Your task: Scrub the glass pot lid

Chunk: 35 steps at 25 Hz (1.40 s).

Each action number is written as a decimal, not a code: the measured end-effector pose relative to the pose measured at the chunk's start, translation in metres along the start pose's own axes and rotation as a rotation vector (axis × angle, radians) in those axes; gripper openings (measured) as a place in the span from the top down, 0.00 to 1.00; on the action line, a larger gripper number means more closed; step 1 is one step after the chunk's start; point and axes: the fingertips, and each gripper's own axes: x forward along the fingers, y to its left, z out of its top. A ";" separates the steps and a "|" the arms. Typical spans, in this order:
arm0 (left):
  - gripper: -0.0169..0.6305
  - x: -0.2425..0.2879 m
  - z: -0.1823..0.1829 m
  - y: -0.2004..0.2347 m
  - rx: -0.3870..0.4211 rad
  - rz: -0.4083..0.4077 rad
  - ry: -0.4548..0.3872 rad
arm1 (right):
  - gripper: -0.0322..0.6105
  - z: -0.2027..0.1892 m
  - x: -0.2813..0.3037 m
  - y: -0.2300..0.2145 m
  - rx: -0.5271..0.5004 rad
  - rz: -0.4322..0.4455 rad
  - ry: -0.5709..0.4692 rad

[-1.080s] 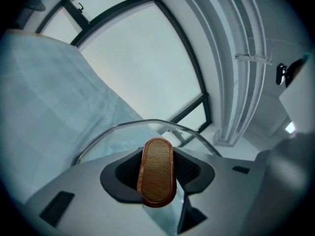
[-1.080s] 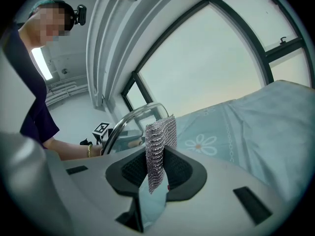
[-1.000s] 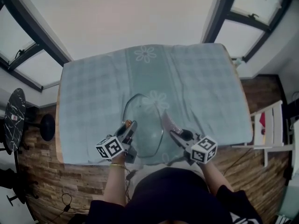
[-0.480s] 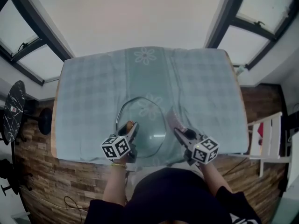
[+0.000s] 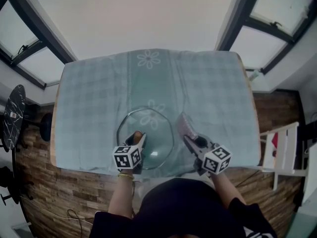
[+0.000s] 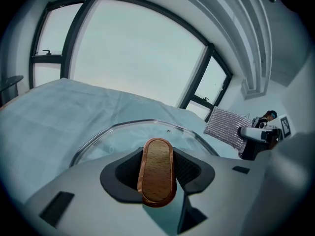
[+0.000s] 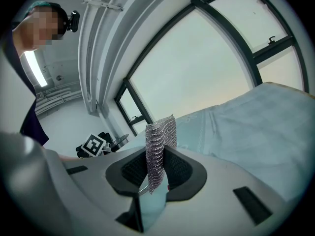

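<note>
Clamped in left hand-held gripper [image 5: 138, 139]: wooden knob [image 6: 157, 171] of glass pot lid [image 5: 157, 132].

Glossy glass lid [image 5: 154, 144], wooden knob [image 6: 157, 172], silvery mesh cloth [image 7: 160, 142], matt tablecloth [image 5: 214, 94]

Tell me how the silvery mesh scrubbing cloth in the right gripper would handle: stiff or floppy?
The silvery mesh scrubbing cloth probably holds some shape: it stands upright above the right gripper. Likely light and thin, pinched edge-on. Its rough weave should resist slipping.
</note>
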 end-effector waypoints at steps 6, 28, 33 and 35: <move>0.72 0.016 -0.012 -0.002 0.064 0.076 0.061 | 0.82 0.000 -0.002 -0.014 -0.002 0.019 0.020; 0.71 0.040 -0.027 -0.002 0.156 0.227 0.099 | 0.82 0.005 0.018 -0.014 -0.062 0.150 0.096; 0.66 0.041 -0.025 -0.007 0.150 0.208 0.063 | 0.82 0.007 0.020 -0.008 -0.073 0.155 0.090; 0.59 0.041 -0.024 -0.011 0.163 0.193 0.061 | 0.82 0.007 0.019 -0.005 -0.074 0.151 0.087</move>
